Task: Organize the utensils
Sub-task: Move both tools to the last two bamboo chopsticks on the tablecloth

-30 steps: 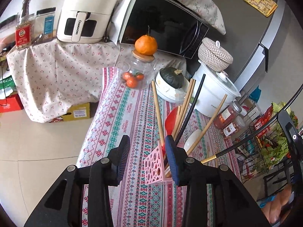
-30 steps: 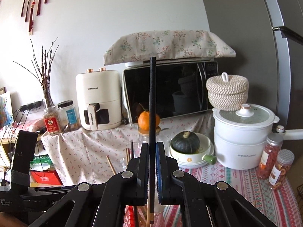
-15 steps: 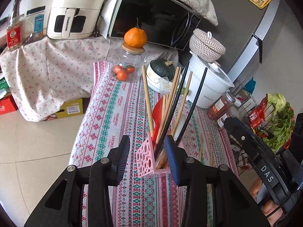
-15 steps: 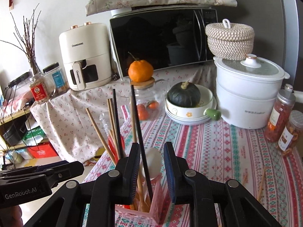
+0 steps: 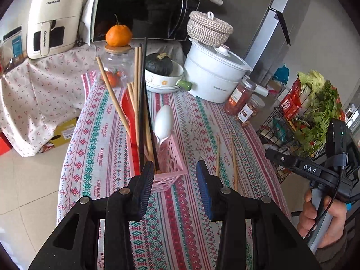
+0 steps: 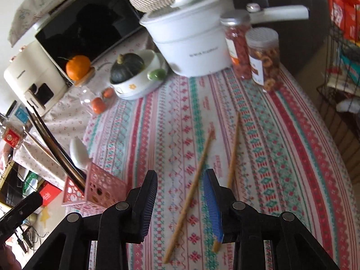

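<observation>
A pink perforated utensil basket (image 5: 167,168) stands on the striped tablecloth (image 5: 94,148), holding several wooden chopsticks (image 5: 112,100), black chopsticks (image 5: 142,103), a red utensil and a white spoon (image 5: 164,121). My left gripper (image 5: 174,180) is open and empty just in front of the basket. Two wooden chopsticks (image 5: 225,157) lie loose on the cloth to the right. My right gripper (image 6: 181,193) is open and empty, hovering over those two chopsticks (image 6: 193,191); the basket (image 6: 94,189) sits to its left.
A white cooking pot (image 5: 213,76), a bowl with a dark squash (image 5: 162,72), a glass jar topped by an orange (image 5: 118,51), two snack jars (image 5: 243,103), a microwave (image 5: 144,11) and an air fryer (image 5: 54,20) stand behind. A wire rack of vegetables (image 5: 310,112) is to the right.
My right gripper let go of the black chopstick into the basket, opened, and swung right and down over the two loose chopsticks. My left gripper opened wider off the basket.
</observation>
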A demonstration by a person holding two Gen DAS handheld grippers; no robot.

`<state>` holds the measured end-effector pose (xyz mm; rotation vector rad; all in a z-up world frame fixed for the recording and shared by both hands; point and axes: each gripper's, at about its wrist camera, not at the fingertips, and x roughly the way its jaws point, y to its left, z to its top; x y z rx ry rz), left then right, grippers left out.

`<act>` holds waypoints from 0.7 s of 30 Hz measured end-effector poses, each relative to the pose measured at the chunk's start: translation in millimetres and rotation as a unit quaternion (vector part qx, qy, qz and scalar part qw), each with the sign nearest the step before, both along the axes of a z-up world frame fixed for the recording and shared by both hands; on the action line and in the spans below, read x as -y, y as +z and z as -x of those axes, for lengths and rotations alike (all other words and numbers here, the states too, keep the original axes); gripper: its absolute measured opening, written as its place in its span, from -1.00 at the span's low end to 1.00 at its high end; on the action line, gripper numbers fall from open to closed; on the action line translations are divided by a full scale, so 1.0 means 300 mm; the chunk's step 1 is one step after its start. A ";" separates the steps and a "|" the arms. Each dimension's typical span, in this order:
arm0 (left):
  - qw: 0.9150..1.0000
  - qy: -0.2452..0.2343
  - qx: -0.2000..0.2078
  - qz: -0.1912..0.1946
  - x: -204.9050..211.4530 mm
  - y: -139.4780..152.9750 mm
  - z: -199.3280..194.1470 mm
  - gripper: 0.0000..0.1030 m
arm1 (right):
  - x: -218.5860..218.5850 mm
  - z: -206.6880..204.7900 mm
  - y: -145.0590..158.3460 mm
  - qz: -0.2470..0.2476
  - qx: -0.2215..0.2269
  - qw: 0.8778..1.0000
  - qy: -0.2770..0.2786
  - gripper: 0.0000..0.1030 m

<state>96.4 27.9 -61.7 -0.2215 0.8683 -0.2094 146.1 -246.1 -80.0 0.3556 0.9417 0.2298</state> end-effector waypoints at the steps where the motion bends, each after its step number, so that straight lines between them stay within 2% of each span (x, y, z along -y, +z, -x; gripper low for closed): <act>1: 1.000 -0.008 -0.001 -0.006 0.026 -0.008 0.005 -0.21 | 0.014 -0.003 -0.005 0.000 -0.002 1.000 -0.003 -0.25; 5: 0.999 -0.038 -0.008 -0.031 0.118 -0.045 0.022 -0.21 | 0.052 -0.012 -0.023 0.002 -0.017 1.000 -0.015 -0.25; 13: 0.995 -0.082 -0.039 -0.052 0.286 -0.160 0.032 -0.21 | 0.102 -0.011 -0.022 -0.005 -0.027 0.999 -0.029 -0.25; 17: 0.991 -0.097 -0.072 -0.060 0.369 -0.237 0.003 -0.21 | 0.147 -0.018 -0.041 -0.003 -0.046 0.998 -0.050 -0.25; 21: 0.988 -0.104 -0.082 -0.079 0.445 -0.274 -0.050 -0.21 | 0.190 -0.024 -0.053 -0.015 -0.062 0.996 -0.062 -0.25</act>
